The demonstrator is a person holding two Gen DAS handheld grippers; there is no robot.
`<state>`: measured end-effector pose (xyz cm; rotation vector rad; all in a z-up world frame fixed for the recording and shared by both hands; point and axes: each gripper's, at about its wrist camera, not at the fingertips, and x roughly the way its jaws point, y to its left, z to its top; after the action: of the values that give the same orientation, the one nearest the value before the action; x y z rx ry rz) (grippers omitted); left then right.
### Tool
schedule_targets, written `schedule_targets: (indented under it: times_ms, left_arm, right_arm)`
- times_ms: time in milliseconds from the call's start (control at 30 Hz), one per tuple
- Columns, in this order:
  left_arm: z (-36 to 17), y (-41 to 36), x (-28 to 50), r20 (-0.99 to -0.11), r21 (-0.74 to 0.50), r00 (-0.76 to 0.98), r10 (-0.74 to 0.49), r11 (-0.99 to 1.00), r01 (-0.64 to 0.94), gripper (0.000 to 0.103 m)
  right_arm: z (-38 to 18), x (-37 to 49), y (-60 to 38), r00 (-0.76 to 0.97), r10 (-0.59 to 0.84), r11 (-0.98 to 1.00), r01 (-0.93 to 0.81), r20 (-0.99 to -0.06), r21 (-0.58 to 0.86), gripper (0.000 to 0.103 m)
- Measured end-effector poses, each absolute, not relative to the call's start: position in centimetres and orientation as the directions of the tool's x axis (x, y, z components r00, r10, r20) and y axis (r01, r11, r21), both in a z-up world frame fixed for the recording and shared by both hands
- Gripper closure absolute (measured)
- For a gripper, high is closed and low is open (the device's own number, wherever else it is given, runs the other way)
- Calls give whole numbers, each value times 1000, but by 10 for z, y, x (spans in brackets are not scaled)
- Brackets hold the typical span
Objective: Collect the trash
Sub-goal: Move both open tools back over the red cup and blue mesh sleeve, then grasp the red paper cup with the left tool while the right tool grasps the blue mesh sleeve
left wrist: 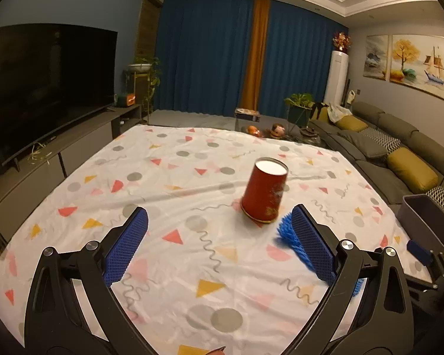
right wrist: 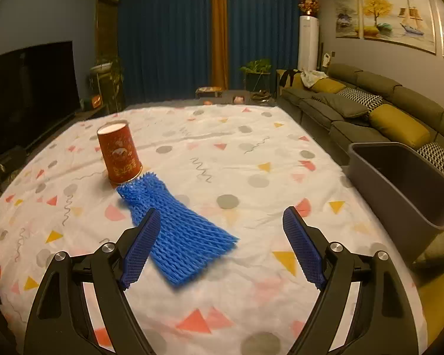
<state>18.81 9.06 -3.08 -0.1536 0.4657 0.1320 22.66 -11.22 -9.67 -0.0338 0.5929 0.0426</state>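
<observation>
In the left wrist view the blue foam net [left wrist: 293,244] lies mostly hidden behind the tongs' right finger [left wrist: 310,242].

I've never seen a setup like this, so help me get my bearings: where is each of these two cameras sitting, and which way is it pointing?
Left wrist view: sits on the left gripper, looking forward and down over the patterned tablecloth at the upturned red cup; its two open blue-padded fingers show.
Right wrist view: sits on the right gripper, facing the blue foam net and grey bin; its open fingers show.
Both share cup, net, bin, tablecloth, blue curtains and sofa.
</observation>
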Motion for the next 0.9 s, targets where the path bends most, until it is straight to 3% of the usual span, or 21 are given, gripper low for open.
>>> schedule_targets:
  times_ms: [900]
  left_arm:
    - [-34,104,218,-466,-139,882,77,977,-159,7]
  right_arm:
    - [-144,293,-80,617,105,983,-181,-780,-11,22]
